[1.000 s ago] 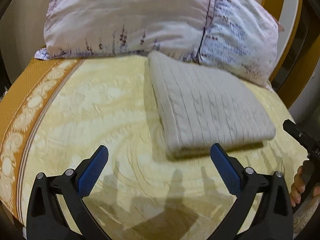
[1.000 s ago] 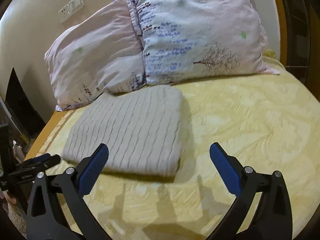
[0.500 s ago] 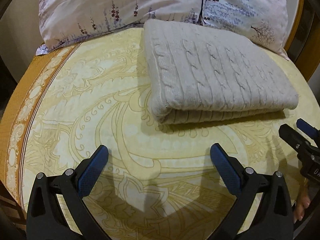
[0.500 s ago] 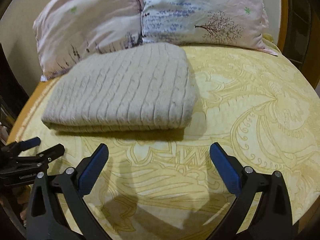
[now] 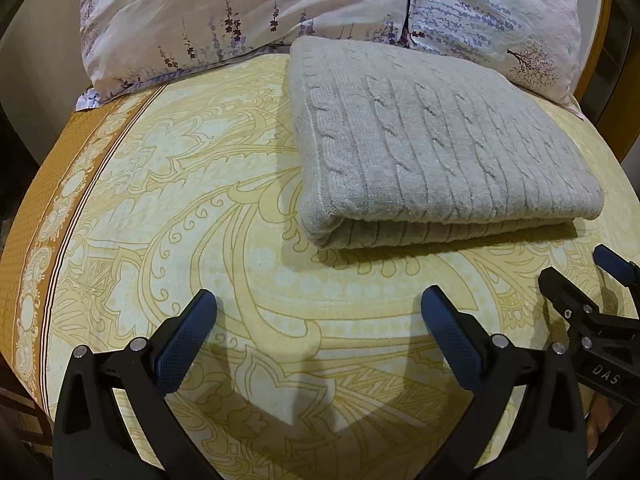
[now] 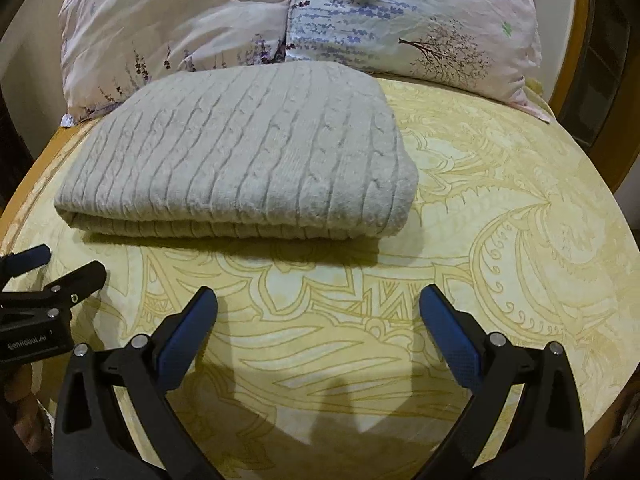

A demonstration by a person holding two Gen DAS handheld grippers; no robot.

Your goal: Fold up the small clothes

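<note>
Left wrist: low over bedspread [image 5: 240, 208], facing pillows [image 5: 248, 12] at 12 o'clock, sweater [image 5: 432, 152] near at 1.
Right wrist: same, sweater at 11.
Shared: all three.

The yellow patterned bed cover [image 5: 248, 208] lies bare in front of the folded grey cable-knit sweater [image 5: 436, 152], so there is free room between the sweater's near edge and both pairs of blue-padded fingers. To the left of the sweater the cover is also open up to the orange border strip [image 5: 52, 184]. Behind it, two pale floral pillows [image 6: 400, 20] stand against the sweater's far edge and close that side. On the right of the sweater, the cover [image 6: 500, 200] is free up to the wooden bed frame [image 6: 576, 40].
</note>
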